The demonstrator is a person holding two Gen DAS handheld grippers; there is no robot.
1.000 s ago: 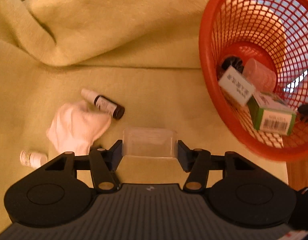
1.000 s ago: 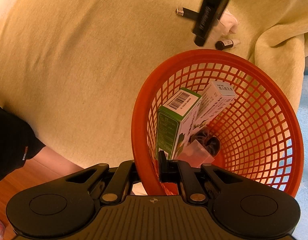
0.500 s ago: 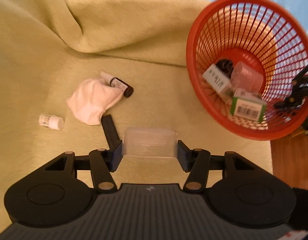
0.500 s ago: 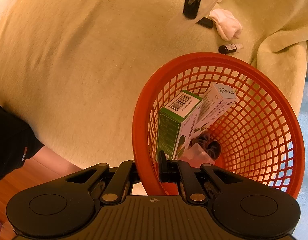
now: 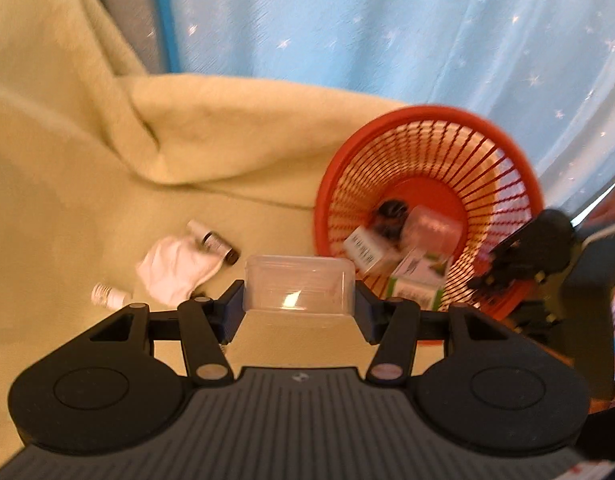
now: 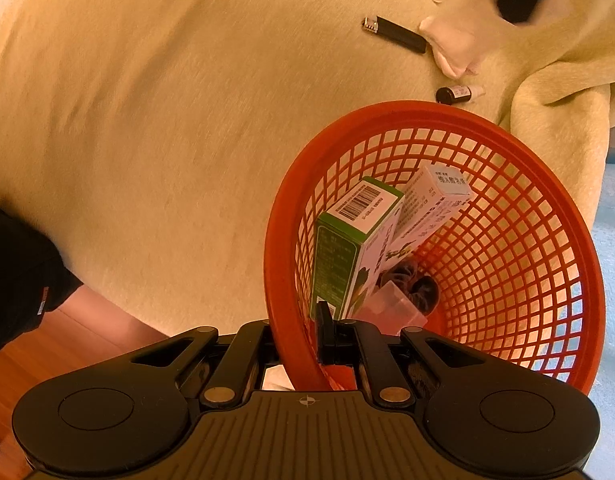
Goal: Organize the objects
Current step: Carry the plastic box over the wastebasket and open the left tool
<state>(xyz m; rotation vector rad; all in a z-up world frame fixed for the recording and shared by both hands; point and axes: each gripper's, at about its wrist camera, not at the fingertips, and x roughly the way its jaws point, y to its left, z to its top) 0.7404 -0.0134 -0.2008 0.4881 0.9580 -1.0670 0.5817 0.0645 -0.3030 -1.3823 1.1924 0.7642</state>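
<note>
Left wrist view: the left gripper (image 5: 299, 308) pinches a clear, rounded plastic box (image 5: 299, 290). Right gripper (image 6: 307, 340) fingers clamp the red mesh basket (image 6: 507, 152) rim; 2 cartons lean inside.

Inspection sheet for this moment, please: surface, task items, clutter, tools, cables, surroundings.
Surface: yellow blanket, rumpled at the far side.
Job's things: red basket holds green box, white box; clear plastic box in the left tool.
Clutter: lighter, brown vial, white cloth, small white bottle loose on the blanket.
Grippers: left tool shut on the clear box; right tool clamps the basket rim.
Cables: nothing seen.
Surroundings: blue curtain.
</note>
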